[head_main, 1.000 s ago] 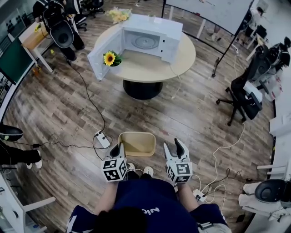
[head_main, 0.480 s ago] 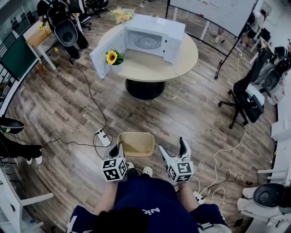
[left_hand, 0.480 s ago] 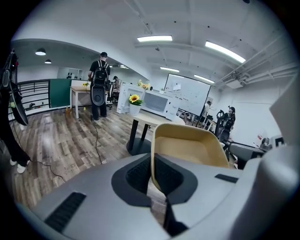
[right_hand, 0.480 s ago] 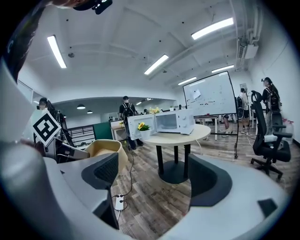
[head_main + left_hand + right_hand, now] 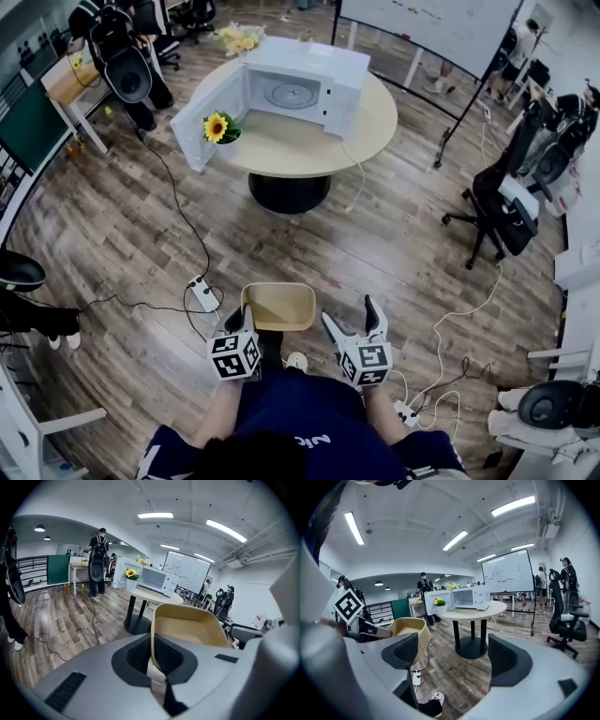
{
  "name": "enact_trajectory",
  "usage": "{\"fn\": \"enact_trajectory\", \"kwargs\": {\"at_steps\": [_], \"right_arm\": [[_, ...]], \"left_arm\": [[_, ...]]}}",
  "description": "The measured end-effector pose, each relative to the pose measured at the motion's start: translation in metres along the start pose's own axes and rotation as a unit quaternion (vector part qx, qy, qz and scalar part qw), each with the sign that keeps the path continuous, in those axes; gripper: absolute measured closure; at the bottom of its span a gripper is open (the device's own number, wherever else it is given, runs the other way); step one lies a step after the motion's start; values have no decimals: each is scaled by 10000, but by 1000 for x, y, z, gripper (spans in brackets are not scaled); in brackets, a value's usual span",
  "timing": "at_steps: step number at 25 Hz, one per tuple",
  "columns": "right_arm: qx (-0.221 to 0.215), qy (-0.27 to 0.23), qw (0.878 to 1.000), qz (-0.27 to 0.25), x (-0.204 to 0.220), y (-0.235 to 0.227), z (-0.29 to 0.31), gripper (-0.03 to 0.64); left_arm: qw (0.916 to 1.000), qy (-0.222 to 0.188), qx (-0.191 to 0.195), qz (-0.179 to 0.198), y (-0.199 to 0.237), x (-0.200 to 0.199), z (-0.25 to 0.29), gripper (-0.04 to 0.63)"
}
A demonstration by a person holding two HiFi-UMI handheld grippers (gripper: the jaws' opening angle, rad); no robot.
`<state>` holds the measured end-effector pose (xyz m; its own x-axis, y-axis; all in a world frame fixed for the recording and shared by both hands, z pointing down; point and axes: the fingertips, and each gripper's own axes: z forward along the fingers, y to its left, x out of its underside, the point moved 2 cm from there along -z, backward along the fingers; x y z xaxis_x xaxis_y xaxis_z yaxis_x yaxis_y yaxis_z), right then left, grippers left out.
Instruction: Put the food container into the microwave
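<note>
A beige open food container (image 5: pixel 279 307) is held out in front of the person; my left gripper (image 5: pixel 242 322) is shut on its left rim, seen close in the left gripper view as the container (image 5: pixel 187 626) pinched between the jaws. My right gripper (image 5: pixel 352 319) stands open to the container's right, touching nothing. In the right gripper view the container (image 5: pixel 410 631) shows at left, beside my right gripper (image 5: pixel 457 656). The white microwave (image 5: pixel 302 82) sits with its door (image 5: pixel 208 114) swung open on the round table (image 5: pixel 309 131) far ahead.
A sunflower pot (image 5: pixel 220 128) stands on the table beside the open door. A power strip (image 5: pixel 200 293) and cables lie on the wood floor at left. Office chairs (image 5: pixel 502 202) stand at right, a whiteboard (image 5: pixel 431 28) behind, and a person (image 5: pixel 127 56) at a desk far left.
The person has stepped a little forward; both grippers and the container keep their places in front of the body. The right gripper's jaws have opened wider.
</note>
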<state>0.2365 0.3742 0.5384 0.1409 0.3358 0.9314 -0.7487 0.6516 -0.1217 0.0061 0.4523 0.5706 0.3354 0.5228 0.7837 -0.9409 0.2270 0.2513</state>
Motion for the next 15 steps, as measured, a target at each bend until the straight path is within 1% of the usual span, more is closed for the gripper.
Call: {"fn": "enact_trajectory", "kwargs": {"at_steps": [5,8,10,15], "right_arm": [[98,127,9999,17,0,-9,17,161],[289,180,9993,135,-4,-20,35,164],[391,196,9989,189,-10,-26,52,166],[470,195,9985,208,-33,-28,104,166]], "left_arm": [[10000,0,18,-31,8,-18,26,589],[10000,59,34,5,15,-32,46,589],[9999,91,55,25,22,-43,60,589],[9997,132,140,139,43,-82,99,589]]}}
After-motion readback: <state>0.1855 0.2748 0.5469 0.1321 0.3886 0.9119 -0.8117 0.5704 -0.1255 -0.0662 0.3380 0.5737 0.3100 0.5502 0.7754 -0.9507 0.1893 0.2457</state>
